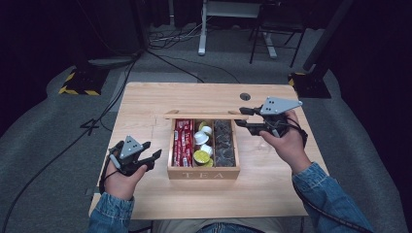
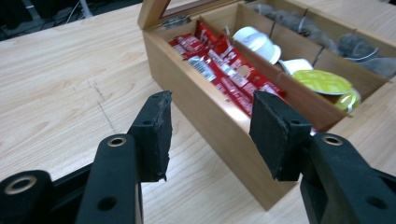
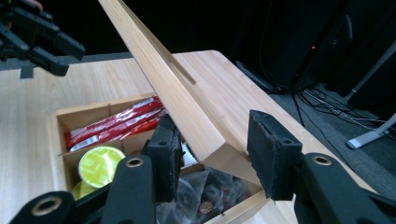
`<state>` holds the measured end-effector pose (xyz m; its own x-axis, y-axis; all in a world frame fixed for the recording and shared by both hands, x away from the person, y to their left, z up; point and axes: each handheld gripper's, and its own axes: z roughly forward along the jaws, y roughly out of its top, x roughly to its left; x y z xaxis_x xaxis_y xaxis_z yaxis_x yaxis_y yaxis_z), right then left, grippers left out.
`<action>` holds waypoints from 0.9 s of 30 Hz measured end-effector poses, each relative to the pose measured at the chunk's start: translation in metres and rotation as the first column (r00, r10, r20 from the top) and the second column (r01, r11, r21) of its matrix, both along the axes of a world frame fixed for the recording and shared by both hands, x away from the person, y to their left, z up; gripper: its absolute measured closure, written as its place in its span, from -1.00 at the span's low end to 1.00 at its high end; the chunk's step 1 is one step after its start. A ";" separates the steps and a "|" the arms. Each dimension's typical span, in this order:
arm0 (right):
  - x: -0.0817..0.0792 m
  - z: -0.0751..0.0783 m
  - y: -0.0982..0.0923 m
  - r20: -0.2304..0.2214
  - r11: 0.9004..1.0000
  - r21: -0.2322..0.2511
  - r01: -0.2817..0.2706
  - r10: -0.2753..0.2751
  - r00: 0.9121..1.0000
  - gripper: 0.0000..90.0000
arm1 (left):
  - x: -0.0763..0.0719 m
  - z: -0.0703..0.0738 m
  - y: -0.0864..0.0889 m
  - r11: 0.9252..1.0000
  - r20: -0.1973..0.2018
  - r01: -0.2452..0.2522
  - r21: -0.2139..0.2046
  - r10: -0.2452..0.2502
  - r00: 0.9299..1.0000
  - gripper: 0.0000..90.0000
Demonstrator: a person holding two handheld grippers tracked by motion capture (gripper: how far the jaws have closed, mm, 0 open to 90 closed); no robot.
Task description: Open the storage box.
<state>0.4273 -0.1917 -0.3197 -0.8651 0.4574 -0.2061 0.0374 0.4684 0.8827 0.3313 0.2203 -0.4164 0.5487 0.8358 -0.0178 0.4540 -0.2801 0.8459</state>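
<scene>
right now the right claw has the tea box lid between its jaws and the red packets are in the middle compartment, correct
Not quite. The red packets lie in the tea box's left compartment, seen from the person's side; the middle one holds white and yellow capsules. The high view shows this. The rest stands: the right claw has the lid's corner between its jaws.

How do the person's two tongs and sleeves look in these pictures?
Both tongs are black. The left tongs and right tongs each carry a grey three-cornered plate with small holes on top and trail a black cable. Their pads are dark, rough foam; the arms have metal-ringed holes. The sleeves are blue denim.
</scene>
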 end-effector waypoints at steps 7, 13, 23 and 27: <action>0.014 0.013 0.003 0.027 0.999 0.015 0.036 -0.036 0.999 0.30 | 0.010 -0.008 0.007 1.000 -0.018 -0.007 0.001 0.007 1.000 0.08; 0.027 0.021 0.005 0.046 0.998 0.024 0.058 -0.059 0.997 0.32 | 0.017 -0.012 0.009 1.000 -0.031 -0.013 0.013 0.014 0.999 0.06; 0.056 0.031 0.009 0.053 0.992 0.060 0.108 -0.111 0.992 0.32 | 0.019 -0.015 0.011 1.000 -0.036 -0.022 0.021 0.022 0.999 0.06; 0.065 0.035 0.010 0.051 0.991 0.061 0.122 -0.125 0.991 0.31 | 0.018 -0.017 0.013 0.999 -0.042 -0.029 0.021 0.029 0.999 0.05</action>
